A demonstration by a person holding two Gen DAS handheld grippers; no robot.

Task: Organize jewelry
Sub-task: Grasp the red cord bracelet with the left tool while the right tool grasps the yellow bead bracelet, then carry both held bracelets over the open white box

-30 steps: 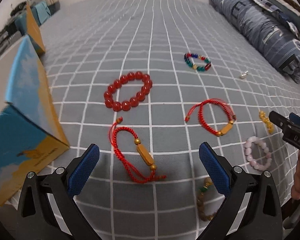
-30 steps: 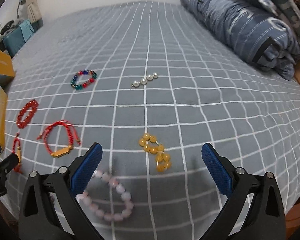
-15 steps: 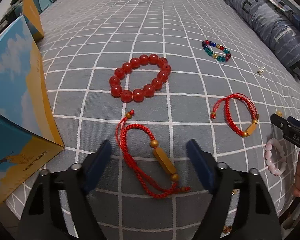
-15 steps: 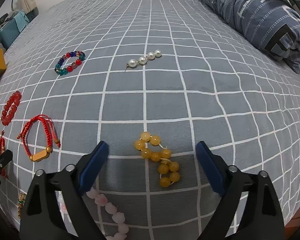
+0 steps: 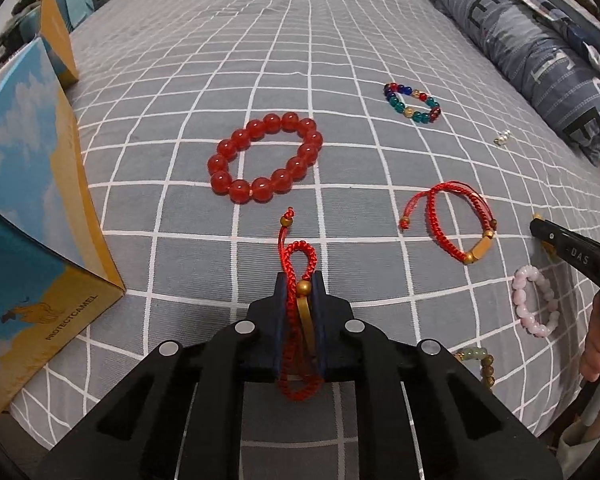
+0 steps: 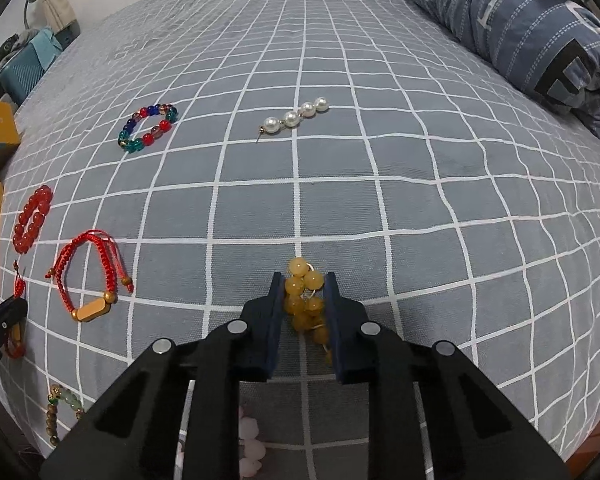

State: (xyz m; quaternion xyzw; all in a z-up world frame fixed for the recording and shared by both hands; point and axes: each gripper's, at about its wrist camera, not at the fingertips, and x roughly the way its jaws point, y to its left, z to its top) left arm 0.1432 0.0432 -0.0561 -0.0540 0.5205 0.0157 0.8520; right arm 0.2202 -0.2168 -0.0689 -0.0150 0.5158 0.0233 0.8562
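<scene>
My left gripper (image 5: 300,280) is shut on a red cord bracelet (image 5: 286,260) with a gold bar, and the bracelet's loop sticks out past the tips. On the grey checked bedsheet (image 6: 380,160) my right gripper (image 6: 304,278) points down, its jaws closing with a bunched yellow bead bracelet (image 6: 298,267) squeezed between the pads. Lying loose are a big red bead bracelet (image 5: 240,190), a second red cord bracelet (image 5: 476,248), a multicoloured bead bracelet (image 5: 400,108), a pink bead bracelet (image 5: 524,276) and a short pearl strand (image 6: 296,116).
A blue and yellow cardboard box (image 5: 28,200) stands at the left edge of the bed. A folded blue quilt (image 5: 520,40) lies at the far right. A green and brown bead bracelet (image 5: 476,354) sits near the bed's front edge.
Both grippers went from wide open to closed. The left one closed around the red cord bracelet, the right one sank a little and closed around the yellow beads.
</scene>
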